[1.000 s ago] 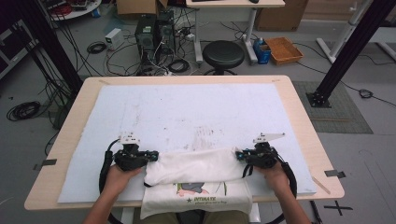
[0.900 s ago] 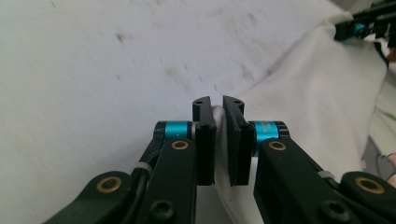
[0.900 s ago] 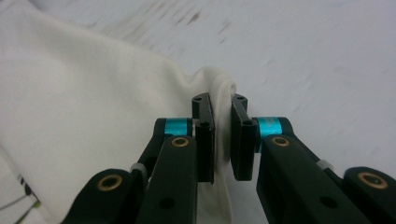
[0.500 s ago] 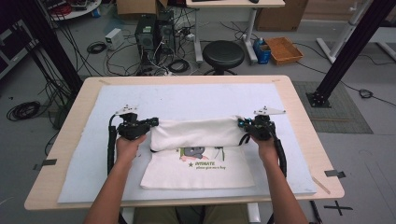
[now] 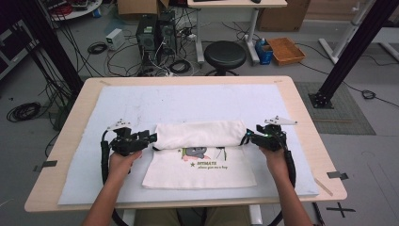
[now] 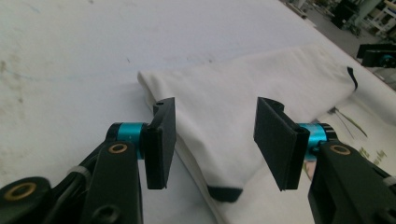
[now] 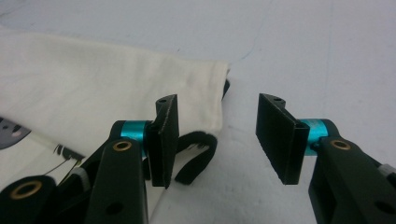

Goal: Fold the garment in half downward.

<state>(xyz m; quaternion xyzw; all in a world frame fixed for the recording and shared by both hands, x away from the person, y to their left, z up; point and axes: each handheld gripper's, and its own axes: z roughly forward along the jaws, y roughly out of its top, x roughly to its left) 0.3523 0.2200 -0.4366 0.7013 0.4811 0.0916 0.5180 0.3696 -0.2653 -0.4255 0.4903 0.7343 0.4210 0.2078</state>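
Observation:
A cream cloth (image 5: 200, 160) with a small printed picture and black trim lies on the white mat (image 5: 188, 101), its far part folded back over itself as a band (image 5: 200, 133). My left gripper (image 5: 149, 138) rests at the band's left end and my right gripper (image 5: 248, 138) at its right end. Both have just been opening. In the left gripper view the jaws of the left gripper (image 6: 217, 105) stand apart over the fold (image 6: 243, 93), not pressing it. In the right gripper view the right gripper (image 7: 218, 102) is open over bare mat, with the cloth's edge (image 7: 140, 70) and a black strap (image 7: 196, 158) beside one jaw.
The mat covers most of a wooden table (image 5: 301, 117). Behind the table stand a black stool (image 5: 225, 54), computer towers (image 5: 155, 30), an orange box (image 5: 285, 49) and floor cables. Black frame posts (image 5: 346, 52) rise at both sides.
Both hands carried the cloth's edge away from the person, from the near table edge to the middle. The jaws then opened and let it go, leaving it as a folded band.

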